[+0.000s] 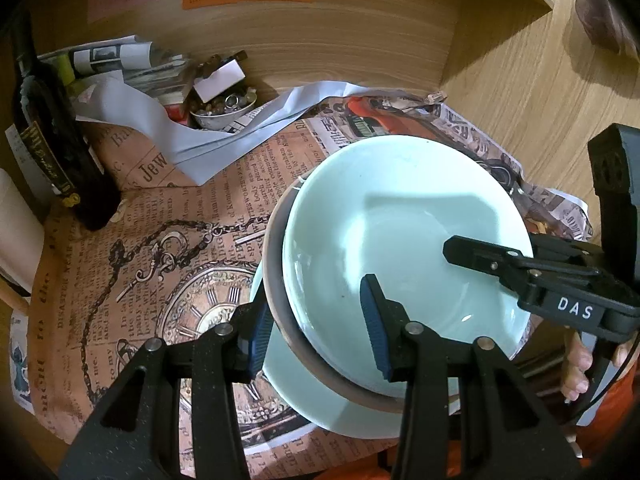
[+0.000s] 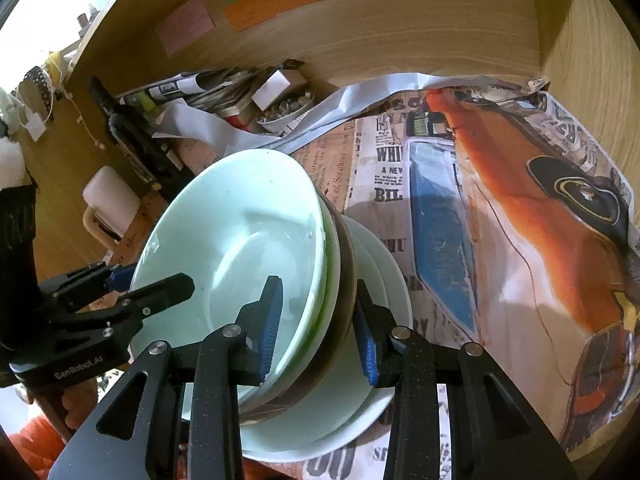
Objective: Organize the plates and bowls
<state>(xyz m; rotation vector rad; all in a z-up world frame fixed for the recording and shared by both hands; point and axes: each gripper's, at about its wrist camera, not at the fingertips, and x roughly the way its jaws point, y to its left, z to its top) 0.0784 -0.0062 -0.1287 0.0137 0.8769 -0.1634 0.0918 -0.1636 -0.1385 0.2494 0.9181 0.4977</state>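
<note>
A pale mint bowl (image 1: pixel 400 220) (image 2: pixel 224 232) sits nested in a brown bowl (image 1: pixel 276 264) (image 2: pixel 346 272), with a green rim showing between them in the right wrist view. This stack is tilted just over a pale plate (image 1: pixel 288 392) (image 2: pixel 320 424) on the printed paper. My left gripper (image 1: pixel 316 330) (image 2: pixel 154 278) is shut on the stack's rim, one pad inside the mint bowl and one outside the brown bowl. My right gripper (image 2: pixel 320 336) (image 1: pixel 496 244) is shut on the opposite rim the same way. Whether the stack touches the plate is hidden.
Newspaper-print paper (image 1: pixel 160 208) covers the wooden shelf floor. A dark bottle (image 1: pixel 52 148) (image 2: pixel 132 136) stands at the left. A small bowl of trinkets (image 1: pixel 224 110) and crumpled white paper (image 1: pixel 132 112) lie against the wooden back wall (image 1: pixel 320 52). A hand (image 1: pixel 576 368) holds the right gripper.
</note>
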